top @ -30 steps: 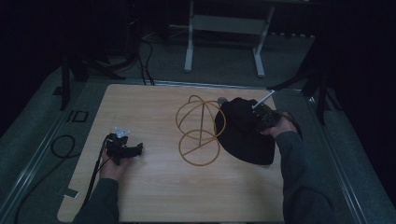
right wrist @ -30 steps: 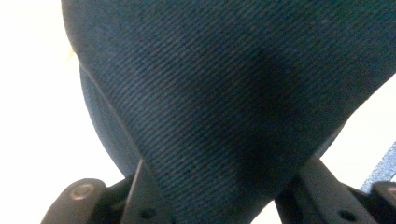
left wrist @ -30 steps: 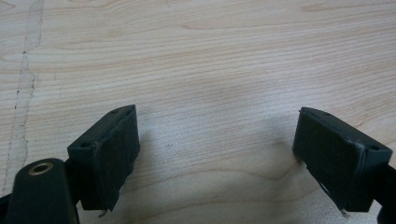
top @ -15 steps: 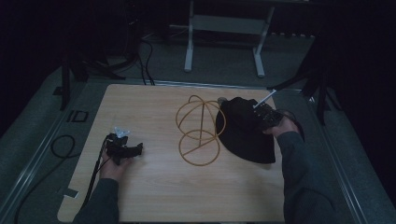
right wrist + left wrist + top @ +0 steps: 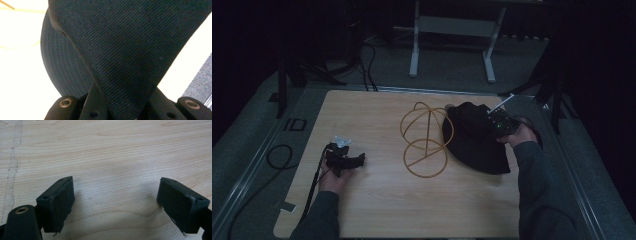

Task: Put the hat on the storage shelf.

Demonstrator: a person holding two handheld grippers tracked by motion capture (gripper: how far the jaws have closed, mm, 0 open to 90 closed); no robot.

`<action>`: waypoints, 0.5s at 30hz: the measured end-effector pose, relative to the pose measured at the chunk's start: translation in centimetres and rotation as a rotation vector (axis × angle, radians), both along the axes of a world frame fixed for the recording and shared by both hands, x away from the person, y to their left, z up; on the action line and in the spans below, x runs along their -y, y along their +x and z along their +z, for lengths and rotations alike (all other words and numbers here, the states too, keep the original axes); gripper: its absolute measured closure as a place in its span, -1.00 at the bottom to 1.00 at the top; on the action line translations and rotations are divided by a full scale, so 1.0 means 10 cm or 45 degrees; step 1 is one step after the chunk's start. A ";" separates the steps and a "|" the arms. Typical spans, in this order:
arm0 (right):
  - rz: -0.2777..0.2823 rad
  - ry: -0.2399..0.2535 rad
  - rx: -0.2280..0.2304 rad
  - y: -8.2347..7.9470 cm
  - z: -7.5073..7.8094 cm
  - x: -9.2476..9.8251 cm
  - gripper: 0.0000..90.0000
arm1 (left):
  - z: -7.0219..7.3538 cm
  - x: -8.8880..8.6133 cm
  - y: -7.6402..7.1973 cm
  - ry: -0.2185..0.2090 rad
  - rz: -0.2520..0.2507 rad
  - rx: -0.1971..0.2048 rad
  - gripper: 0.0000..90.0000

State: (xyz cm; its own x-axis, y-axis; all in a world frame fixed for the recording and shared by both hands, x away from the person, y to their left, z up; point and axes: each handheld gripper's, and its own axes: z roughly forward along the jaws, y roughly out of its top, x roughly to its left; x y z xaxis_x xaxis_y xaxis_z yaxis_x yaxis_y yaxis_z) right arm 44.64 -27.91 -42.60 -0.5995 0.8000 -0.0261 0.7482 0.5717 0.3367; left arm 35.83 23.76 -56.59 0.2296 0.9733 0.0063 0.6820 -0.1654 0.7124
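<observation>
Right gripper pinches black hat beside wire stand

High view: the hat [image 5: 474, 142] lies right of the stand [image 5: 426, 140]; the right gripper [image 5: 498, 125] is on it, the left gripper [image 5: 343, 159] well apart. Left gripper view: fingers [image 5: 58, 202] spread over bare desk [image 5: 112, 150]. Right gripper view: fingers clamped on hat cloth.

tool [image 5: 120, 110] tips buried under hat [image 5: 130, 50]

A gold wire stand [image 5: 426, 140] of linked rings lies on my wooden table [image 5: 377, 200]; a metal frame [image 5: 452, 30] stands beyond it.
</observation>
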 end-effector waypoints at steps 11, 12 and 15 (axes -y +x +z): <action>0.031 0.019 0.026 -0.08 0.17 0.02 0.94 | 0.00 0.00 0.00 0.000 0.000 0.001 -0.67; 0.035 0.022 0.026 -0.09 0.19 0.01 0.94 | 0.00 0.00 0.00 0.000 0.000 0.001 -0.67; 0.048 0.026 0.040 -0.11 0.26 0.01 0.94 | 0.00 0.00 0.00 0.000 0.000 0.003 -0.67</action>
